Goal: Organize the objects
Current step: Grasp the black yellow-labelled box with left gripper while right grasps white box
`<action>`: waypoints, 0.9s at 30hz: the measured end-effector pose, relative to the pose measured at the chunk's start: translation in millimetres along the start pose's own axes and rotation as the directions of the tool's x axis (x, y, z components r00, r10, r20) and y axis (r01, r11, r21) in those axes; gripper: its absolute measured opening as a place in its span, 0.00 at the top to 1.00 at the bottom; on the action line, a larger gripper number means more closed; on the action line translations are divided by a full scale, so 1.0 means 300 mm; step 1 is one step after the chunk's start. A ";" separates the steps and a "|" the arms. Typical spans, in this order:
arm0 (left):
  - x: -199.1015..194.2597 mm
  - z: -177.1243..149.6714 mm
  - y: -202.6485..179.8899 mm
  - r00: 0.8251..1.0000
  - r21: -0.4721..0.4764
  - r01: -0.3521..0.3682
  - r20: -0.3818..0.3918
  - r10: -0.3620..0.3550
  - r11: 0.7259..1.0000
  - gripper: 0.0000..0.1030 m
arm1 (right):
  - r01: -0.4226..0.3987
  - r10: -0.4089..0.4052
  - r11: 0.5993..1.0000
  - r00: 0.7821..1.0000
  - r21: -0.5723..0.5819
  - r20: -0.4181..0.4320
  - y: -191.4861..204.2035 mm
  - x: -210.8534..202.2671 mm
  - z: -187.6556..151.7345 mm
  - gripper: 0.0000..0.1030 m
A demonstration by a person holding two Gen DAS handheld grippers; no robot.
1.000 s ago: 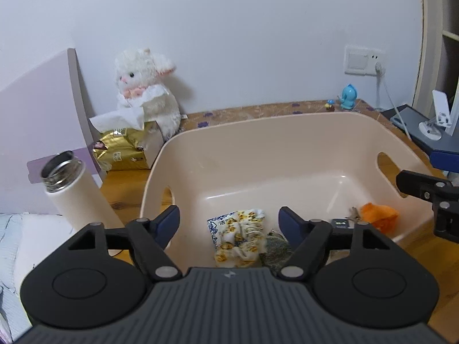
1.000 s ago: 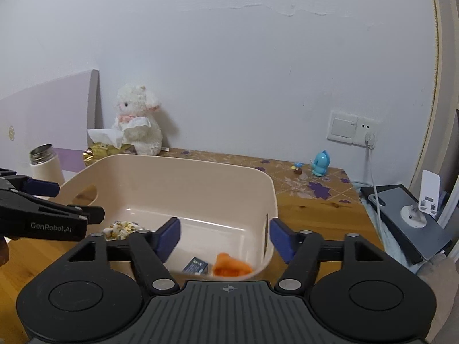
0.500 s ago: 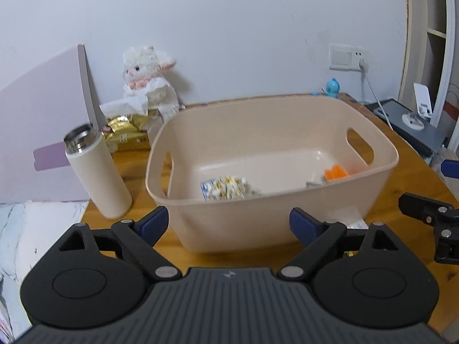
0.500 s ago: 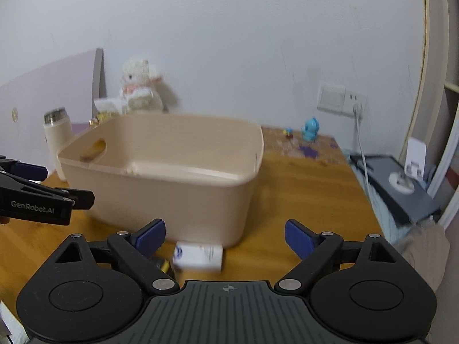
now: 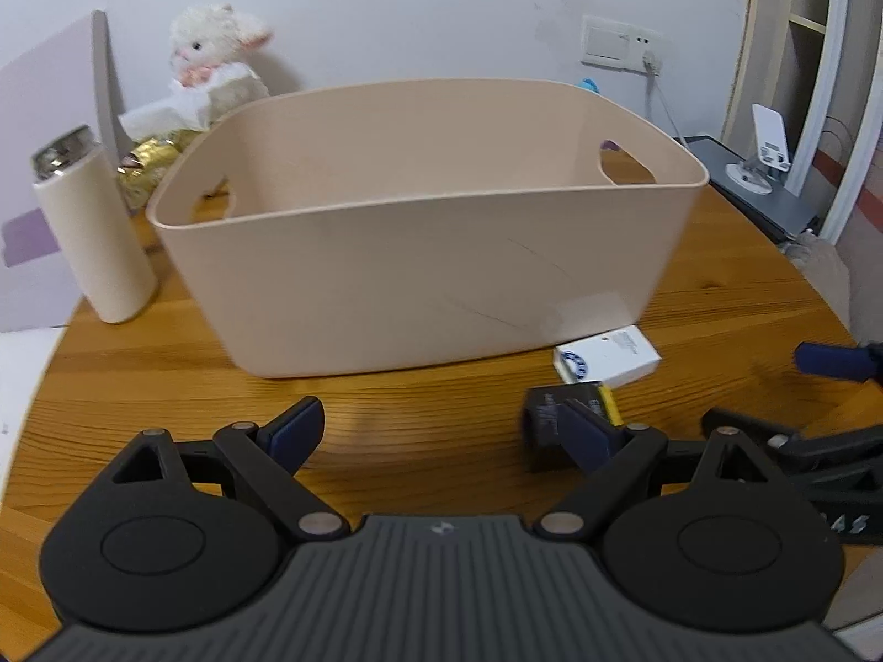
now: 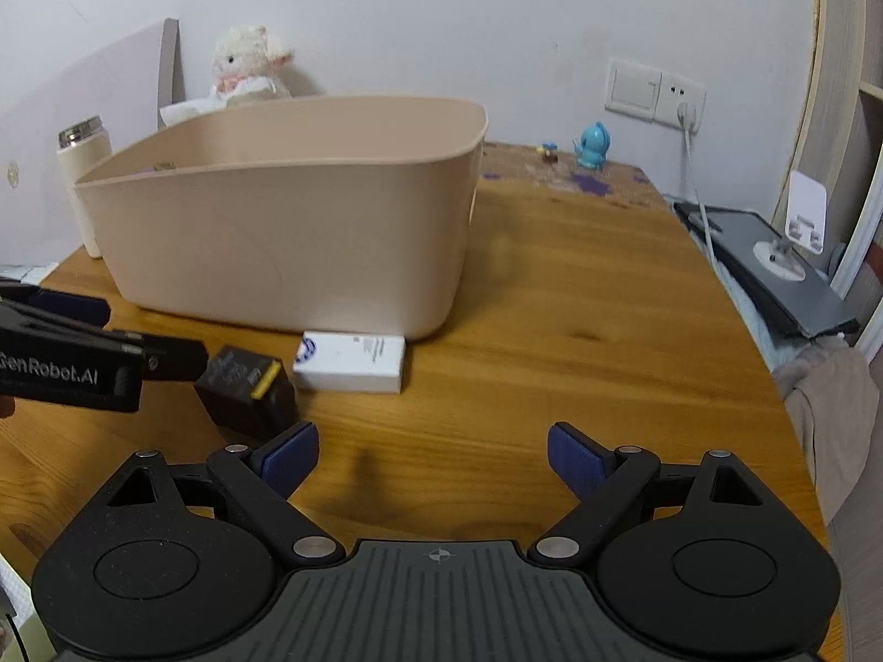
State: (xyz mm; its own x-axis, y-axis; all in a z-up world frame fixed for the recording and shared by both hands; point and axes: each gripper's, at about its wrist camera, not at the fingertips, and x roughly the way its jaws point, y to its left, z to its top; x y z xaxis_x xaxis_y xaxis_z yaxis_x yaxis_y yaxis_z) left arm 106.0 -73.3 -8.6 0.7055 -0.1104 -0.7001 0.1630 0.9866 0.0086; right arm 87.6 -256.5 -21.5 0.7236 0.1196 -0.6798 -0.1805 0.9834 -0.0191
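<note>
A beige plastic basket (image 5: 430, 270) stands on the wooden table (image 5: 165, 375); it also shows in the right wrist view (image 6: 287, 231). Its inside is hidden from here. In front of it lie a white box (image 5: 607, 356), also seen from the right wrist (image 6: 350, 361), and a black box with a yellow stripe (image 5: 552, 419), also seen from the right wrist (image 6: 245, 391). My left gripper (image 5: 441, 430) is open and empty, low over the table, its right finger just in front of the black box. My right gripper (image 6: 433, 455) is open and empty, right of both boxes.
A cream flask (image 5: 91, 231) stands left of the basket. A plush rabbit (image 5: 215, 60), tissue pack and gold packet sit behind it. A blue figurine (image 6: 593, 143) stands near the wall socket. A grey device with a white stand (image 6: 772, 259) lies beyond the table's right edge.
Both grippers have pulled back from above the basket and dropped low to the table's front. The basket's contents are out of sight and the two boxes in front have come into view.
</note>
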 end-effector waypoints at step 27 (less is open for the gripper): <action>0.190 0.001 0.016 0.995 -0.072 0.028 -0.099 -0.035 0.997 0.10 | -0.038 0.037 0.999 0.999 -0.028 -0.029 0.079 0.154 0.034 0.12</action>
State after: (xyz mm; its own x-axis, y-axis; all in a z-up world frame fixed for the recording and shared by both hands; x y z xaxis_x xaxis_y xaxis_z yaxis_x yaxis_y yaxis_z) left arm 147.2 -75.0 -48.3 0.6279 -0.1321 -0.7670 0.1322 0.9893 -0.0622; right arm 123.6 -226.2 -46.0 0.6966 0.1516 -0.7012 -0.2260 0.9740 -0.0139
